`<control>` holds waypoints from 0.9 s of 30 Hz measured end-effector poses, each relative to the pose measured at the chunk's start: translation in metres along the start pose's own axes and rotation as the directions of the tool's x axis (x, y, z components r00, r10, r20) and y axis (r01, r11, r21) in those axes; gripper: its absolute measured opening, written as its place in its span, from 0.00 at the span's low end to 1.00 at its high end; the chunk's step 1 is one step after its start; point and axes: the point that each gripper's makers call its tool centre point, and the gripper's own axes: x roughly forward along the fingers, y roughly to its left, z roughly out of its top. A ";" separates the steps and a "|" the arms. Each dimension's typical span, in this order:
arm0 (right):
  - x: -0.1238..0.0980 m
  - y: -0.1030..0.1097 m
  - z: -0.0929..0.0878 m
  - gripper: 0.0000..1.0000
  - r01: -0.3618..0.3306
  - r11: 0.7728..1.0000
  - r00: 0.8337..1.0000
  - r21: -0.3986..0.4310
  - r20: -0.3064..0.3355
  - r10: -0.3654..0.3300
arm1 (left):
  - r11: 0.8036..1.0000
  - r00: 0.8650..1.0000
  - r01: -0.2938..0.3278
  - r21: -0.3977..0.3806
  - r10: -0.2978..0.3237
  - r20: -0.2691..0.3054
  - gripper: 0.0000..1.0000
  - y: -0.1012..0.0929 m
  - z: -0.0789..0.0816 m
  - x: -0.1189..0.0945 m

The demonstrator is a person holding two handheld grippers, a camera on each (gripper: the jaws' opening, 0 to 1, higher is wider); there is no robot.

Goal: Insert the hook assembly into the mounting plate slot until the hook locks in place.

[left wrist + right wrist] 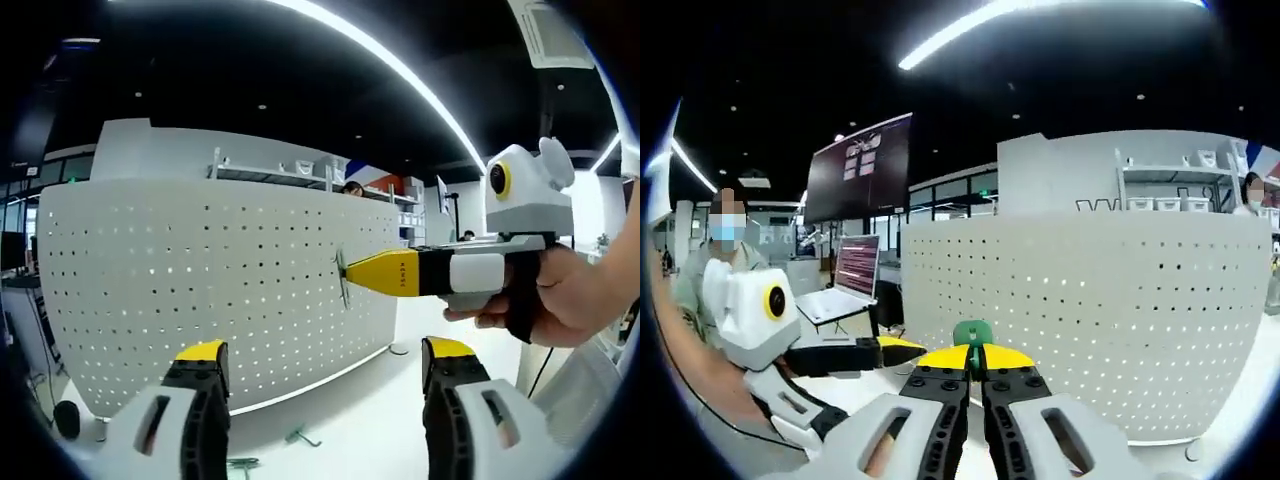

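Now the green hook [973, 331] sits pinched between the right gripper's [975, 357] jaws.

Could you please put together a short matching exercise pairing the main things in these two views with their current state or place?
Things:
1. left gripper
2. right gripper
3. green hook
4. spare hooks

States:
A. lying on the white table
B. pinched between yellow-tipped jaws
C. open, holding nothing
D. shut, reaching at the white pegboard

Pairs: 1-C, 2-D, 3-B, 4-A
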 end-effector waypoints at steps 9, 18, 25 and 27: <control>0.016 -0.014 0.010 0.00 0.070 0.997 0.997 0.040 0.008 -0.071 | 1.000 1.000 -0.024 -0.007 0.024 0.014 0.80 0.015 0.000 -0.010; 0.028 -0.033 0.025 0.00 0.142 0.987 0.989 0.082 0.027 -0.144 | 0.999 0.999 -0.032 -0.015 0.032 0.020 0.80 0.020 -0.004 -0.017; 0.040 -0.044 0.038 0.01 0.184 0.975 0.980 0.123 0.057 -0.192 | 0.999 0.999 -0.034 -0.002 0.034 0.022 0.80 0.022 -0.008 -0.021; 0.046 -0.045 0.042 0.01 0.190 0.974 0.978 0.125 0.067 -0.200 | 0.999 0.999 -0.035 -0.009 0.036 0.022 0.79 0.024 -0.009 -0.023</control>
